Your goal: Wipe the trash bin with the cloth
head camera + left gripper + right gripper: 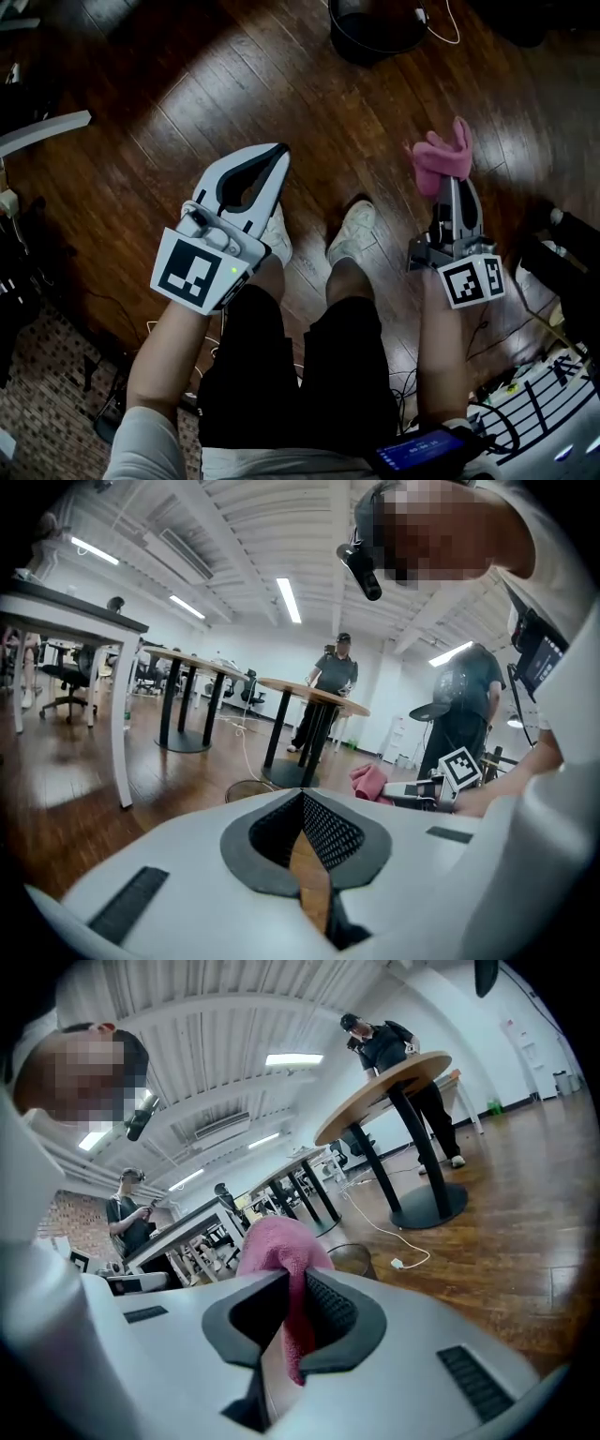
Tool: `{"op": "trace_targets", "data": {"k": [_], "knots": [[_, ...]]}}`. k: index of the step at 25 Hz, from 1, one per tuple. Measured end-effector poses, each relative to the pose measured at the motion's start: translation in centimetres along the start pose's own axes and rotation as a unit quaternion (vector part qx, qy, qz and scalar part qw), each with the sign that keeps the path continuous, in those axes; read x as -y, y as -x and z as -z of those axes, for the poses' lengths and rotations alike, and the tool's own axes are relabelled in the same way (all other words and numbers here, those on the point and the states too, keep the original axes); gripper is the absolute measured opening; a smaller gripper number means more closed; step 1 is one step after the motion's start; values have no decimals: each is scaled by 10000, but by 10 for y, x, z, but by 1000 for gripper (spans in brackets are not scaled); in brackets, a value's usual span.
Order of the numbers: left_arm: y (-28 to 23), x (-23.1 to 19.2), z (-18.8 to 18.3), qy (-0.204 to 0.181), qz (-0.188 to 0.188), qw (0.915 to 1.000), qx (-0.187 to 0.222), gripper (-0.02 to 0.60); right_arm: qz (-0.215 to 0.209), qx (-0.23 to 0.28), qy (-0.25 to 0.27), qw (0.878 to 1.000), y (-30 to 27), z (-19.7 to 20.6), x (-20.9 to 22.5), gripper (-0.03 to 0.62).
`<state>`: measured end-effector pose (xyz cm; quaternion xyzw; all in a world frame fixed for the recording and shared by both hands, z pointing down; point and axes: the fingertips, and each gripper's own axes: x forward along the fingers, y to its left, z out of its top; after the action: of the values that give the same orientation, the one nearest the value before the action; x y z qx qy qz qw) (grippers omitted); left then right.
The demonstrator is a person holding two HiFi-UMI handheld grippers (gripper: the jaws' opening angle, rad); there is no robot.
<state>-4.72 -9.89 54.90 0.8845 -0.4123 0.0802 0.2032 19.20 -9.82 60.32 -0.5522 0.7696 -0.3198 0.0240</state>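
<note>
Shoes [352,230] sit between both claws. Right claw [457,183] is clamped on the pink cloth [439,159]; left claw [278,155] is closed on nothing. Well ahead on the wooden floor [187,94] stands the black trash bin [370,37], with a white cable [448,28] beside it.

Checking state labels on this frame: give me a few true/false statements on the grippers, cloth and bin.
1. The right gripper is shut on the pink cloth. True.
2. The left gripper grips the trash bin by its rim. False: it is shut on nothing, well apart from the bin.
3. The cloth is pressed against the bin. False: it is held in the air, short of the bin.
4. The bin stands on the wooden floor. True.
5. A white cable lies on the floor by the bin. True.
</note>
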Motion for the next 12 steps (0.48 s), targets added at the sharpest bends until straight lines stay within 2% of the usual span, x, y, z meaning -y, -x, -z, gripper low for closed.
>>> {"op": "trace_targets", "data": {"k": [2, 7, 12], "knots": [[11, 4, -23, 84, -123, 9999, 81, 11, -15, 42, 68, 10000, 7, -24, -17, 44], [41, 12, -72, 283, -513, 9983, -45, 11, -94, 205, 274, 9994, 29, -83, -58, 44], [82, 24, -136, 243, -906, 9955, 109, 11, -222, 500, 418, 9976, 60, -155, -102, 44]]}}
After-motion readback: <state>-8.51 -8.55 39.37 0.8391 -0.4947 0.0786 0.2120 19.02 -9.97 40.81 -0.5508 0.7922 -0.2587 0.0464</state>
